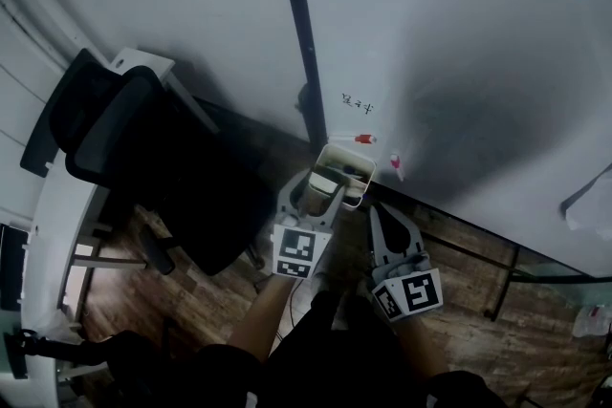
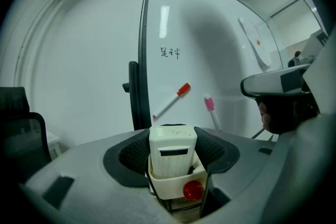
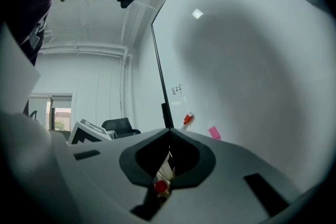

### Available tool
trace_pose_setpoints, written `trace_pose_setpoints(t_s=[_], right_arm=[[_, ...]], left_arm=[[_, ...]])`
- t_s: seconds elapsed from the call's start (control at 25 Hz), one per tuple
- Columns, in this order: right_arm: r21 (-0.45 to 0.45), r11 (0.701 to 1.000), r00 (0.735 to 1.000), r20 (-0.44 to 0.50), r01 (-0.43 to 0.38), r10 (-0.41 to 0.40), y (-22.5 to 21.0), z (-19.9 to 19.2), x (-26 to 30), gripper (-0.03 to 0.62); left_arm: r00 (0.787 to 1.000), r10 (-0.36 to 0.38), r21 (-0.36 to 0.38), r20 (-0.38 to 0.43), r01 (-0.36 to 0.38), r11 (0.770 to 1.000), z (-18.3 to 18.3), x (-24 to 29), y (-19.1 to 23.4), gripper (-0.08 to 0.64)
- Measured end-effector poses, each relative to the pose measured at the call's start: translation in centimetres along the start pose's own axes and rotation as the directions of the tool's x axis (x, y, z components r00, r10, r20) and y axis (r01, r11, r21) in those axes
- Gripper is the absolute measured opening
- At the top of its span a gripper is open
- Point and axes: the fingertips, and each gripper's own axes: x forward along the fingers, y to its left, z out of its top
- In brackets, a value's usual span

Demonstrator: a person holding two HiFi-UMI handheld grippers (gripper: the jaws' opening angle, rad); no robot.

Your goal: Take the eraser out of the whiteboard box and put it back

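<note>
Head view is giving the layout: whiteboard (image 1: 459, 33) filling the far side, office chair (image 1: 124, 148) sitting far left, whiteboard box (image 1: 359, 169) hanging low on the board, left gripper (image 1: 320, 189) reaching into it, right gripper (image 1: 384, 213) idling just right of it. Left gripper view is adding what the head view isn't resolving: pads (image 2: 135, 157) pressing both sides of the eraser (image 2: 173, 152), which is standing upright inside the box, so I'm reading it as clamped on. Right gripper view is showing those jaws closed together, holding nothing. Judging the lift: pulling straight up along the box walls, not tilting, should be avoiding dragging the box. Red-capped marker (image 2: 170, 101) and pink-capped marker (image 2: 211, 111) are lying against the board beyond.
</note>
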Motion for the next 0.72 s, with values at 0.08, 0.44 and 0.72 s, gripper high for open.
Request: trace_pose_setpoints(t_s=[0.08, 0.44, 0.72], right_arm=[[0.003, 1.0, 1.0, -0.002, 0.003, -0.003, -0.1, -0.1, 0.0, 0.003], [0.002, 1.0, 1.0, 0.003, 0.008, -0.008, -0.3, 0.1, 0.0, 0.003], [0.006, 1.0, 1.0, 0.003, 0.018, -0.018, -0.6, 0.1, -0.2, 0.002]], left_arm=[[1.0, -0.008, 0.012, -0.001, 0.008, 1.0, 0.0, 0.2, -0.1, 0.252], [1.0, -0.01, 0.029, 0.024, 0.01, 1.0, 0.4, 1.2, -0.6, 0.254], [0.999, -0.016, 0.034, 0.039, 0.015, 0.999, 0.8, 1.0, -0.8, 0.276]])
